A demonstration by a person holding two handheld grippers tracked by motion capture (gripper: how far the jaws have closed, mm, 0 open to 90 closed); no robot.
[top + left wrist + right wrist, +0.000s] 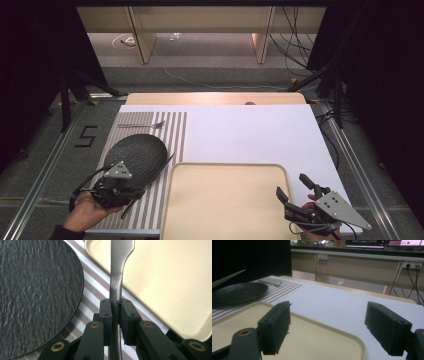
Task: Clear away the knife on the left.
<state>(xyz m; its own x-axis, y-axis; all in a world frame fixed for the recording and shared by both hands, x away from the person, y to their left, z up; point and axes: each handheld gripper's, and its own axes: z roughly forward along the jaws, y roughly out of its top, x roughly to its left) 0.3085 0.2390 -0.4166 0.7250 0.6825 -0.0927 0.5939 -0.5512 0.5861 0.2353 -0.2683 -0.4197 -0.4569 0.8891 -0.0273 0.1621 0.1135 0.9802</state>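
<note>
While my left gripper (pixel 115 308) was clamped on the handle of a piece of metal cutlery (pixel 117 272), its far end ran off the top of the left gripper view, so I could only guess it was a knife. In the high view the same left gripper (pixel 131 192) sat at the near left, and the thin utensil (pixel 162 167) slanted out past the near edge of the dark slate plate (pixel 137 150), clear of the mat as far as I could judge.

The plate lay on a striped placemat (pixel 175 130), with a fork (pixel 142 124) lying flat at the mat's far end, small and blurred. Just beside the mat stood the cream tray (pixel 225 172), its near edge cut off by the frame.

My right gripper (pixel 295 187) hung at the tray's right edge, jaws spread wide with nothing between them; its own view showed the right gripper (pixel 328 326) over the tray's corner (pixel 352 343) and the white table cover (pixel 342 302).
</note>
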